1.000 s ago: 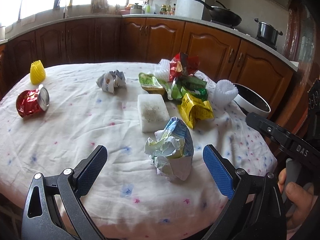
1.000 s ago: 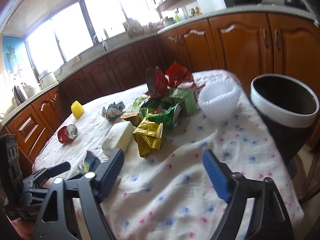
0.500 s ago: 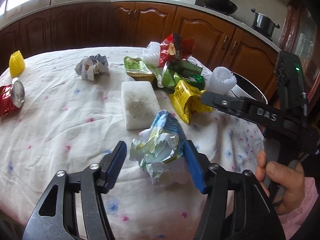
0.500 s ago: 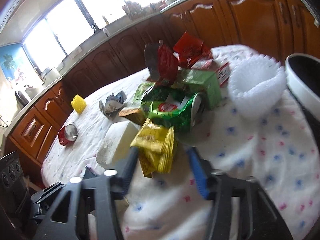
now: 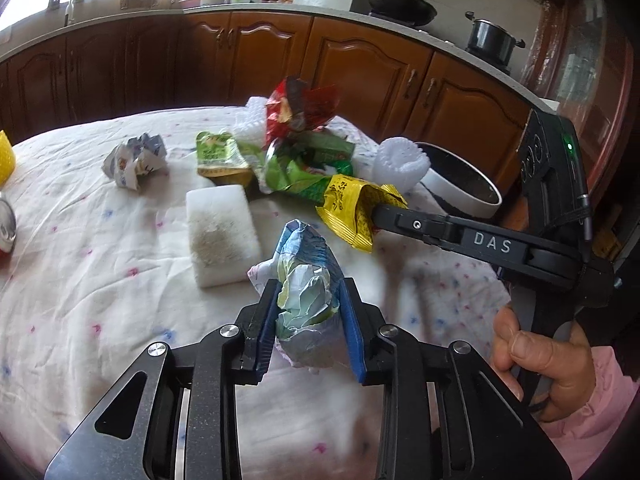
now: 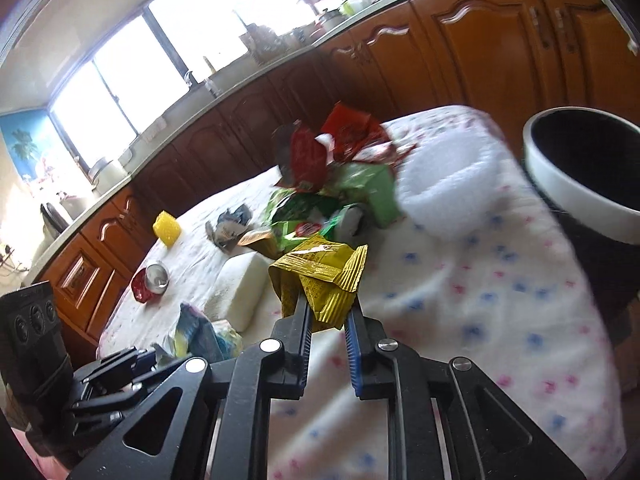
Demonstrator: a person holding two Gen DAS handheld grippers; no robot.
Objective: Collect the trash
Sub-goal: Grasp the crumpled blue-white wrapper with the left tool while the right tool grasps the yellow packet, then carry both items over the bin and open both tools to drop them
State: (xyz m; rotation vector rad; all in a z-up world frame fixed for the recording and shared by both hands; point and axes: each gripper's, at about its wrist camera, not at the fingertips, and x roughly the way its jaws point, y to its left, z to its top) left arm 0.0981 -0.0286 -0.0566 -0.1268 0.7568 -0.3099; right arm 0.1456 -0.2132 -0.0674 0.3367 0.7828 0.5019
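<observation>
Both grippers are pinching trash, presumably so that two pieces can go to the bin [image 6: 580, 184] in one trip. The left gripper [image 5: 308, 320] squeezes a crumpled blue-and-white wrapper [image 5: 306, 276] between its blue pads, near the table's front edge and just beside a white foam block [image 5: 220, 232]. The wrapper is a wadded, creased ball, pale green and white inside, and it bulges above the jaws. The right gripper [image 6: 328, 316] clamps the lower end of a yellow snack packet [image 6: 320, 276], which is glossy, folded and printed with red text. The packet sits at the near side of the pile of red and green wrappers [image 6: 332, 184]. The white-rimmed bin stands just off the table's right edge.
</observation>
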